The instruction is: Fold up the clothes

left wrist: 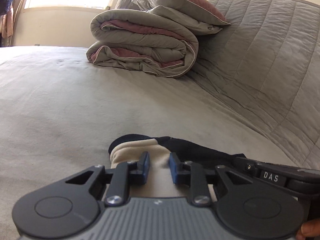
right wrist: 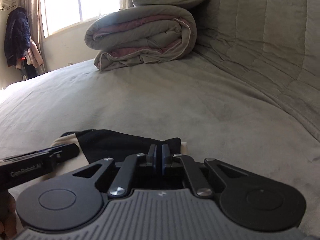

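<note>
A cream and black garment [left wrist: 138,150] lies on the grey bed at the near edge. In the left wrist view my left gripper [left wrist: 159,165] is open, its blue pads a small gap apart over the cream part. In the right wrist view my right gripper [right wrist: 158,156] has its pads almost together on the black part of the garment [right wrist: 120,144]. The left gripper's fingers [right wrist: 64,151] show at the left of that view, over the cream part [right wrist: 64,140].
A folded grey and pink duvet [left wrist: 144,46] with a pillow on top sits at the back of the bed sheet [left wrist: 80,100]. A quilted grey cover [left wrist: 260,50] rises on the right. A window [right wrist: 80,4] and hanging clothes [right wrist: 18,38] are at the far left.
</note>
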Motion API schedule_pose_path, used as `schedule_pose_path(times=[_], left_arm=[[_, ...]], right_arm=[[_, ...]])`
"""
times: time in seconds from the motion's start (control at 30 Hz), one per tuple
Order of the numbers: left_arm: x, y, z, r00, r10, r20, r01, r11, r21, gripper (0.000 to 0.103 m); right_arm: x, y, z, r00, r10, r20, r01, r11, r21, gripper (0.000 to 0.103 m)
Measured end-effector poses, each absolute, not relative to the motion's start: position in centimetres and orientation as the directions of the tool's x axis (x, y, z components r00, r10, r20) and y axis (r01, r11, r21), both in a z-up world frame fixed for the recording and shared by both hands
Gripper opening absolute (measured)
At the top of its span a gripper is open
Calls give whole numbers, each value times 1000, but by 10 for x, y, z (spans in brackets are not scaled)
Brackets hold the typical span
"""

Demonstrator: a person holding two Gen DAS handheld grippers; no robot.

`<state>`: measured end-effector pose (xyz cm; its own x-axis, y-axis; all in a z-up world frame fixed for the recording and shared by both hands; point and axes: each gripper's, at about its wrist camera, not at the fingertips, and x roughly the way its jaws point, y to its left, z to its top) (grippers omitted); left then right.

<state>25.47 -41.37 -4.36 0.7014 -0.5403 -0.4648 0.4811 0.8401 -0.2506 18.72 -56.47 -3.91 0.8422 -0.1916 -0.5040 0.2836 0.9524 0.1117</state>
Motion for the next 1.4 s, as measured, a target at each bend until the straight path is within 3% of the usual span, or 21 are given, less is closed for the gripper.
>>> schedule_pose_path(times=[0.13,0.23,0.47,0.7,0.77,0.87,0.9,0.93,1.0,1.03,1.07,1.1,1.17,1.23,1.3,1.37,1.4], left_arm=[[250,-415,-36,704,-523,-481,493,847,-199,24],[236,-397,-19,714,-543,-442,471,839,-271,24],[185,-365,-8,668,-650,-363,559,760,-332,24],[162,-363,-34,611,-660,-437,598,747,-291,24],[165,-367,-38,600,-645,-473,601,754,-266,24],[167,-371,-27,593,-619,-514,583,771,-255,25],[167,-372,-23,591,-608,-529,576,778,-250,30],[166,-373,-17,590,-599,-542,573,783,-242,35],[160,-373,-7,595,-565,-571,555,803,-216,60],[158,-373,-2,597,-547,-586,546,813,-203,62],[155,-373,2,592,-524,-612,534,824,-189,66],[154,-373,5,586,-498,-639,519,837,-177,68],[147,-371,12,579,-474,-664,512,845,-157,70],[137,-369,20,586,-450,-674,510,851,-125,80],[129,-369,28,589,-420,-691,504,859,-92,90],[122,-367,36,580,-400,-710,503,861,-74,95],[119,-366,40,570,-395,-720,505,860,-71,97]], right_arm=[[187,-561,-35,832,-204,-517,293,951,96,0],[170,-552,-22,861,-170,-478,260,957,127,14],[112,-526,-2,908,-93,-408,169,973,155,14],[84,-518,-18,887,-81,-456,195,958,210,14],[89,-523,-24,864,-77,-498,216,950,227,2],[98,-532,-31,834,-70,-547,248,934,259,0],[97,-532,-27,834,-64,-547,252,927,276,0],[94,-530,-22,836,-59,-545,250,926,283,9],[87,-527,-12,840,-50,-540,246,923,297,19],[83,-524,-7,839,-57,-542,246,927,283,28],[79,-521,-2,837,-66,-543,247,931,268,46],[76,-518,2,836,-74,-544,250,934,257,53],[69,-513,10,832,-90,-547,255,938,235,58],[63,-509,18,824,-101,-557,262,940,218,59],[58,-505,25,813,-105,-573,268,941,207,67],[52,-501,33,809,-115,-577,272,943,193,93],[48,-498,37,810,-123,-573,274,944,186,99]])
